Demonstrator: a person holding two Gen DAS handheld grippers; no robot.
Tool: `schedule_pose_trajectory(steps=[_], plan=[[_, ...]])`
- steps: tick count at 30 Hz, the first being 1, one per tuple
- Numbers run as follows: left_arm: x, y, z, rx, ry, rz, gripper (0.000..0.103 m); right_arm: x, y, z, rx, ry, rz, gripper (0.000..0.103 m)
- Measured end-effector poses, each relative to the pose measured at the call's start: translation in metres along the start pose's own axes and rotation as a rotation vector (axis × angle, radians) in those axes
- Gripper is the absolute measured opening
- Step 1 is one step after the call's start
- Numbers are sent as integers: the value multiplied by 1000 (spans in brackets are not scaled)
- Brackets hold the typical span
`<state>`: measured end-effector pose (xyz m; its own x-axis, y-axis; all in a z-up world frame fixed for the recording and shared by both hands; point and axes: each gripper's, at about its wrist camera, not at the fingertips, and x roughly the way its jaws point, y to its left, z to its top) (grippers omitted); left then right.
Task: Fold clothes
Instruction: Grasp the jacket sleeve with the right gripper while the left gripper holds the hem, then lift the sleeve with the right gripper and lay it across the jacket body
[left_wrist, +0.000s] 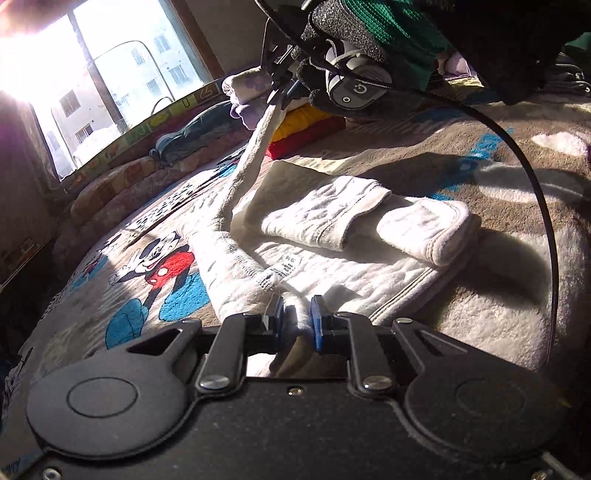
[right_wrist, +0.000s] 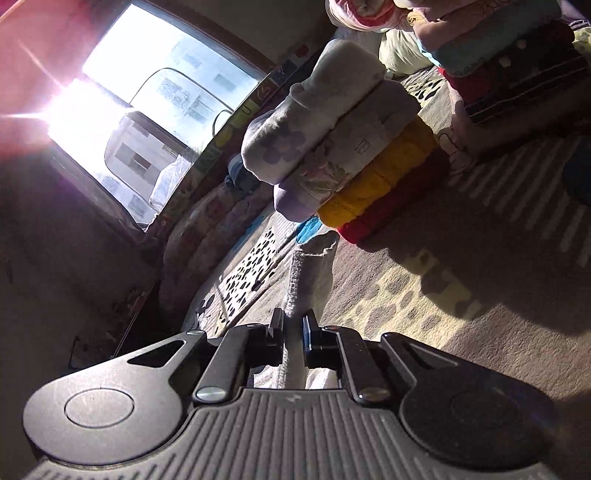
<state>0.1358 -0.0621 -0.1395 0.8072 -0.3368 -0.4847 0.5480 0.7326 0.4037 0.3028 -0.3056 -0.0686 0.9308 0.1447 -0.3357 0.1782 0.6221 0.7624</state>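
Both tools grip the same white garment, which lies partly folded on the bed with its sleeves laid across its middle; the left tool is nearly closed on a bunched corner at the near edge, and the right tool is pinched on the seamed edge of a long strip lifted well above the blanket, seen from the left wrist as a taut band rising to the right tool. The likely risks, as I judge them: the strip is narrow and stretched, so it may slip from the right pads if pulled harder; dragging it may undo the sleeves already laid in; the trailing black cable may snag the fabric. The surface is a plush cartoon-print blanket, soft and uneven, so creases will not set sharply; a stack of folded clothes sits beyond, near the lifted edge; harsh sun from the window throws deep shadows.
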Motion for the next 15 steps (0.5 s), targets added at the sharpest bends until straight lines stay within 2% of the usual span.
schedule_pose_trajectory(steps=[2, 4, 7, 8, 9, 11, 12, 13, 15], plan=[[5, 3, 1, -21, 15, -32, 14, 1, -1, -2, -14, 2, -4, 12], [7, 7, 0, -58, 34, -105, 15, 2, -3, -1, -20, 2, -12, 12], [-2, 15, -1, -151, 4, -205, 31, 8, -5, 1, -41, 19, -30, 12], [-5, 22, -2, -187, -16, -256, 42, 10, -6, 1, -49, 25, -38, 12], [-13, 32, -3, -237, -60, -339, 47, 11, -7, 1, -52, 27, -42, 12], [-27, 56, -7, -339, -148, -480, 47, 12, -8, 1, -56, 28, -49, 12], [-32, 70, -11, -389, -190, -516, 47, 12, -9, 1, -58, 26, -52, 12], [-36, 84, -15, -441, -229, -540, 47, 13, -10, 2, -58, 24, -55, 12], [-38, 116, -25, -555, -265, -485, 47, 13, -12, 3, -57, 21, -60, 12]])
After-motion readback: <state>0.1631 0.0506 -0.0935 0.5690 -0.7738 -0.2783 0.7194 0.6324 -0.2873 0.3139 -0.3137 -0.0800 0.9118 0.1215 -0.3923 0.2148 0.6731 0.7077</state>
